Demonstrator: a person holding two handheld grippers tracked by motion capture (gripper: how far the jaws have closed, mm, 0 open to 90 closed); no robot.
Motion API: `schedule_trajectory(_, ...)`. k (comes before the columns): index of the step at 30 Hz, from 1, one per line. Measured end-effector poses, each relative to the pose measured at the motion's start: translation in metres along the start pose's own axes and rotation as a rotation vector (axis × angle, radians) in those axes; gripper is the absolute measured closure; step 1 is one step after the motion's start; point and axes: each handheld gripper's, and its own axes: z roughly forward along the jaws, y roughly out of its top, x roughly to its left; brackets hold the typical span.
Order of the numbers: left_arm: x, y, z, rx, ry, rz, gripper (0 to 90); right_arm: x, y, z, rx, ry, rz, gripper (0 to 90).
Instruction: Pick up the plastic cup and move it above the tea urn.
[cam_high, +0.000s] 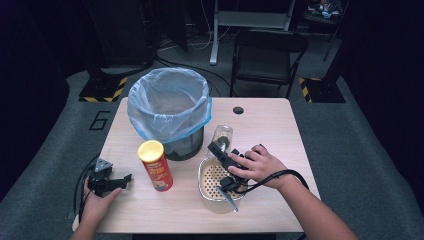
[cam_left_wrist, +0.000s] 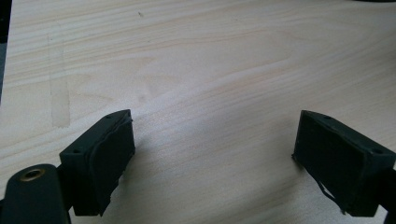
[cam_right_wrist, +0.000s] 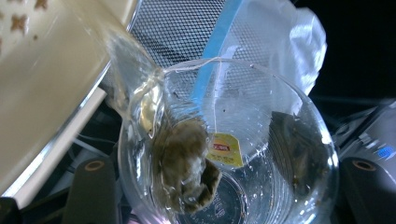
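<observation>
While right tongs (cam_high: 223, 150) are pinching tilted clear glass (cam_right_wrist: 224, 149), soggy teabag (cam_right_wrist: 184, 172) is clinging inside at seven o'clock; left tongs (cam_left_wrist: 215, 154) spread.

Both forearms are bare — no sleeves in the high view. The left hand-held gripper (cam_high: 127, 178) is black, topped by a grey three-cornered plate; its blocky black pads (cam_left_wrist: 110, 154) show small screw holes. The right hand-held gripper (cam_high: 216, 148) is black too — black cable looping behind.
</observation>
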Motion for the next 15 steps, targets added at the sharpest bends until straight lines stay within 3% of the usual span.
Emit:
schedule_trajectory(3,0.000,0.000,0.000,0.000,0.000,0.000,12.1,0.004,0.002,-0.002,0.013,-0.002,-0.074,34.0)
schedule_trajectory(5,0.000,0.000,0.000,-0.001,0.000,0.000,12.1,0.006,0.004,-0.004,0.031,-0.002,-0.098,34.0)
schedule_trajectory(7,0.000,0.000,0.000,0.000,0.000,-0.001,12.1,0.007,0.005,-0.006,0.045,-0.047,-0.053,34.0)
schedule_trajectory(9,0.000,0.000,0.000,0.000,0.000,-0.001,12.1,-0.001,0.003,-0.006,0.036,0.001,-0.100,34.0)
schedule_trajectory(15,0.000,0.000,0.000,0.000,0.000,0.000,12.1,-0.004,0.003,-0.006,0.023,0.009,-0.089,33.9)
